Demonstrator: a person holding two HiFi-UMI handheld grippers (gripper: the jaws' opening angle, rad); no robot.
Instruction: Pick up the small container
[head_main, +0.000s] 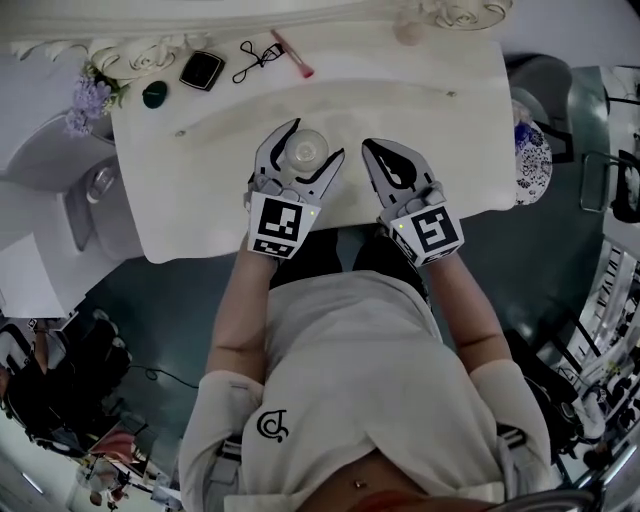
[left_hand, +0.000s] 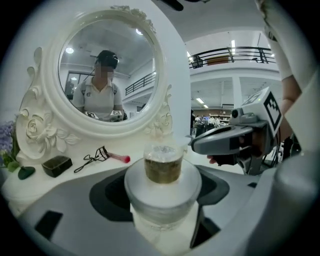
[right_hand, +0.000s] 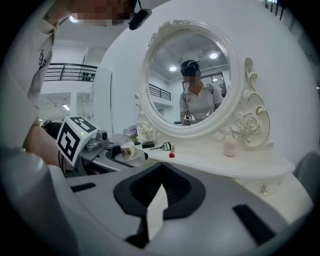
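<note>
Left gripper (head_main: 315, 142): clamped on small container (head_main: 304, 152), over white table (head_main: 450, 120)
Right gripper (head_main: 370, 147): jaws pressed together, empty, just beside left
Table back: mirror (left_hand: 107, 70), eyelash curler (head_main: 258, 58)

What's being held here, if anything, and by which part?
The left gripper holds the small container by the sides of its wide round section; the right gripper is empty.

Camera set-up: one head view, two gripper views.
Head view looks steeply down on the white table (head_main: 200, 190), left gripper (head_main: 316, 140) and right gripper (head_main: 372, 148). Both gripper views face nearly level across the tabletop to the oval mirror (left_hand: 107, 70). Each catches the other gripper. The small container (left_hand: 163, 165) sits close to the left lens.
</note>
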